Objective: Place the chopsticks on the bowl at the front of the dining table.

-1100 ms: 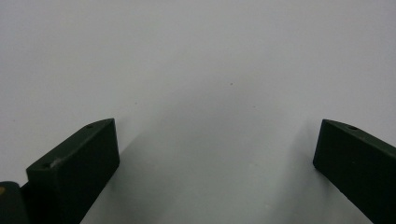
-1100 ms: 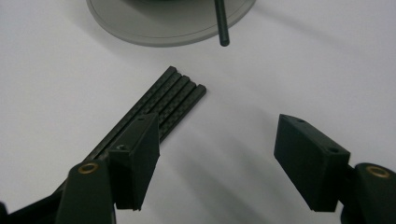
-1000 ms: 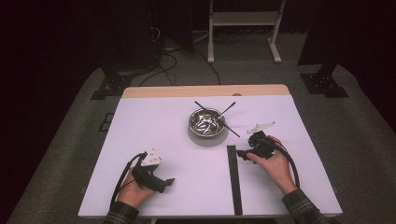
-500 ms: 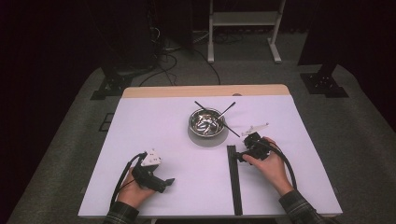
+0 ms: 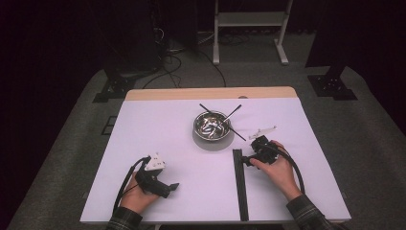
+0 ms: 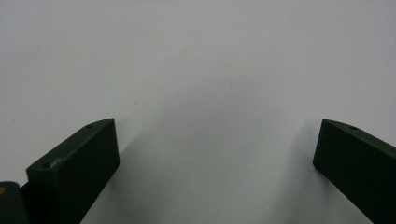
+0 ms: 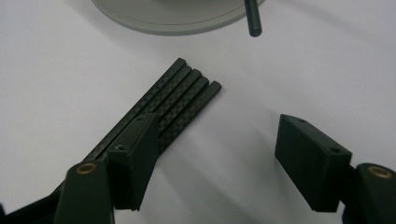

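We judge the step in hand to be the approach to a pick: our right gripper (image 7: 215, 154) stands with its jaws wide and nothing clamped, low over the near end of the bundle of black rods (image 7: 175, 100). The bundle lies flat on the worktop (image 5: 158, 124), partly under the left jaw of this gripper as its own view shows it, so the rods sit off-centre, toward that jaw rather than midway between the two.

The next move, in our judgement, calls for a sideways shift until the jaws straddle the target rod, then closure across its narrow width.

The rods are slim, straight and square-edged, with a woven, carbon-like weave and a matt surface; we count about five, laid side by side and touching. Ahead of the gripper stands a shiny metal bowl (image 5: 212, 125) on a grey disc, with two dark rods (image 5: 233, 113) leaning across its rim.

Our left gripper (image 6: 215, 154) rests with jaws wide over bare white worktop, well apart from the bundle.
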